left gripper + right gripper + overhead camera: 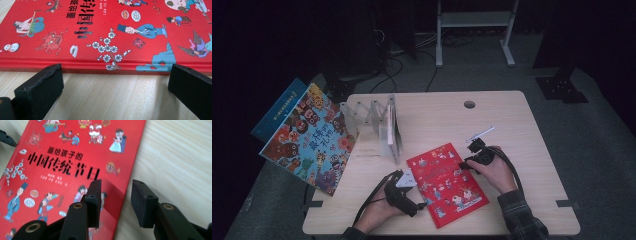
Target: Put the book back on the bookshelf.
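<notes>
A red picture book [447, 182] lies flat on the wooden table [502, 120], cover up. My left gripper [412, 190] rests low on the table at the book's left edge. In the left gripper view its jaws stand wide open [112, 82], with the book's spine edge [105, 63] just ahead of them and untouched. My right gripper [469, 162] is at the book's right edge. In the right gripper view its jaws [116, 200] are partly apart and straddle that edge, one over the red cover [62, 170] and one over bare wood, with nothing pinched.
A clear folding book rack [367, 117] stands at the table's back left with a thin book [394, 132] upright in it. A large blue cartoon book [309, 137] leans past the table's left edge. A cable hole [469, 104] is near the far edge.
</notes>
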A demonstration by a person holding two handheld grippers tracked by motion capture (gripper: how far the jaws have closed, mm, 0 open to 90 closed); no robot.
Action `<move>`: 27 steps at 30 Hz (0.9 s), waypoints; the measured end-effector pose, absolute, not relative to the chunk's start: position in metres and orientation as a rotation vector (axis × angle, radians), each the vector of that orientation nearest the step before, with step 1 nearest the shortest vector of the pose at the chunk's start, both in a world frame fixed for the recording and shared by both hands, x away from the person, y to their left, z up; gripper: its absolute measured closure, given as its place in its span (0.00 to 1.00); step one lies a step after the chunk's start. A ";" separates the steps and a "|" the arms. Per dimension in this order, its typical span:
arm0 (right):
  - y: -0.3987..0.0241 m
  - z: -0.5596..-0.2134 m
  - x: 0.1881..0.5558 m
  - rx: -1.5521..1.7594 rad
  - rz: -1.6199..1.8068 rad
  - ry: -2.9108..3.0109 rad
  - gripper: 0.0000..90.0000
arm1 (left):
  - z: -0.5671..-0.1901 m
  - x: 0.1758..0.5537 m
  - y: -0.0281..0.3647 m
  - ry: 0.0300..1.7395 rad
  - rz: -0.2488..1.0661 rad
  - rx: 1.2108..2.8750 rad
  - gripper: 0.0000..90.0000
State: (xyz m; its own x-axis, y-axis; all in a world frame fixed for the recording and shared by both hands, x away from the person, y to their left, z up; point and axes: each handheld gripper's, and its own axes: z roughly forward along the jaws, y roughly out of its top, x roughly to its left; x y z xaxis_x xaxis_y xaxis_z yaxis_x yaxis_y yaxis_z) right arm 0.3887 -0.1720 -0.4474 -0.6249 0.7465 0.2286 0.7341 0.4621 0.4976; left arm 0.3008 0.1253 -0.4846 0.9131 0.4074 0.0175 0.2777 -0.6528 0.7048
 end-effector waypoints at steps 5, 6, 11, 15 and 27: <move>-0.175 -0.445 0.390 1.438 0.854 2.708 0.73 | -0.485 0.301 0.125 0.489 0.221 2.320 0.00; -0.175 -0.445 0.390 1.437 0.839 2.716 0.73 | -0.485 0.300 0.125 0.490 0.221 2.319 0.00; -0.172 -0.445 0.394 1.486 0.763 2.753 0.75 | -0.485 0.301 0.125 0.485 0.222 2.324 0.00; -0.169 -0.445 0.398 1.514 0.726 2.794 0.76 | -0.485 0.301 0.125 0.486 0.222 2.323 0.00; -0.166 -0.446 0.411 1.567 0.672 2.868 0.71 | -0.485 0.301 0.125 0.484 0.221 2.323 0.00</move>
